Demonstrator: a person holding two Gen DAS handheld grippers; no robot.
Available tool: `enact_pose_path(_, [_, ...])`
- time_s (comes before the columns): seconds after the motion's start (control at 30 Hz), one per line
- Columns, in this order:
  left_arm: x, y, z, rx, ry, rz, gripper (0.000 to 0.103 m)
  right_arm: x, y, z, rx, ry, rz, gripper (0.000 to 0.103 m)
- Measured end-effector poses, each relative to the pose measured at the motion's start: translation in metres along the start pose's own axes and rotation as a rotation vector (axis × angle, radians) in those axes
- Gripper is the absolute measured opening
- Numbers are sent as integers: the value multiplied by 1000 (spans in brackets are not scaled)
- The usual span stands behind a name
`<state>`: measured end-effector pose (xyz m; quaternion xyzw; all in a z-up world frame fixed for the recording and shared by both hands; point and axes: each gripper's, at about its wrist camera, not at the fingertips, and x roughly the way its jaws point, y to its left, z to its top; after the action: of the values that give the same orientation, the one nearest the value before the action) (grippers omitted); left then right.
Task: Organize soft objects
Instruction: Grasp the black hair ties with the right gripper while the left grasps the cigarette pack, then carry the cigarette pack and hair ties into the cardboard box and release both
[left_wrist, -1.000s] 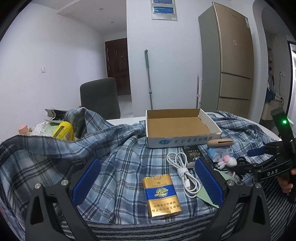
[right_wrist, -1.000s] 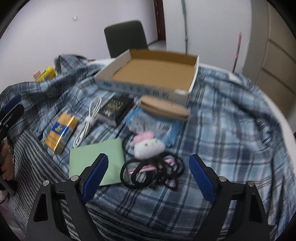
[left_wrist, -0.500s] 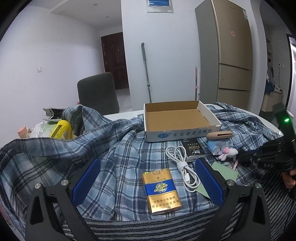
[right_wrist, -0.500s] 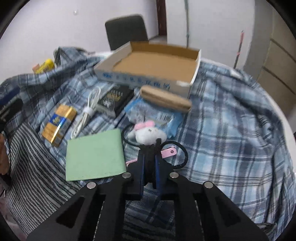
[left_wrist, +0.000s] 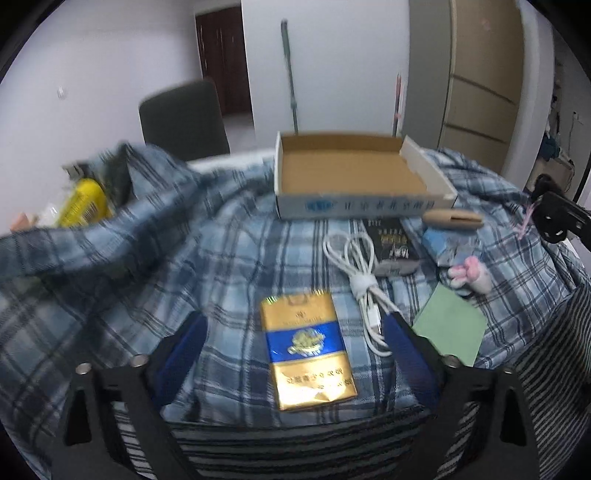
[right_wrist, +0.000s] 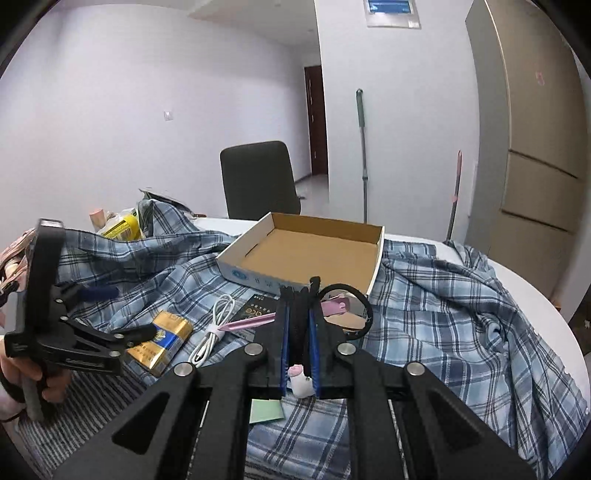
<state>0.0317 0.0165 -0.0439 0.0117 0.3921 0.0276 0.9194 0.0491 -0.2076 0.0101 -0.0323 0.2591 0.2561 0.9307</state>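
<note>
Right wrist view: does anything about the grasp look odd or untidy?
Yes. The right tool is shut on black hair ties, but only part of the bundle is pinched: one loop bulges out to the side, and a pink strip sticks out leftward.

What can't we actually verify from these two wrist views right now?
- Right wrist: how many hair ties the shut right gripper holds; its fingers cover the bundle.
- Right wrist: the bunny plush, mostly hidden behind the fingers.
- Left wrist: print on the cardboard box, motion-blurred.
- Left wrist: the right gripper, cut by the right edge.
</note>
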Motion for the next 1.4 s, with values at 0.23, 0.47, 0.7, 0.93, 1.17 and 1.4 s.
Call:
enact_pose_path(0.23, [34, -2, -2, -38, 137, -10, 86, 13, 3, -16, -7, 42, 22, 9])
enact_pose_path(0.47, [56, -5, -11, -31, 229, -16, 63, 19, 2, -23, -12, 67, 33, 9])
enact_pose_path(0.7, [48, -1, -14, -42, 181, -37, 53, 20, 3, -24, -18, 70, 22, 9])
enact_pose_path(0.93, [-6, -4, -13, -10, -59, -44, 53, 13, 5, -22, -31, 38, -8, 9])
enact_pose_path(1.17, [-86, 8, -1, -86, -394, -105, 53, -16, 12, 3, -32, -42, -1, 9])
enact_pose_path(1.4, [-140, 4, 33, -54, -644, -92, 54, -50, 15, 58, -20, -228, -16, 9])
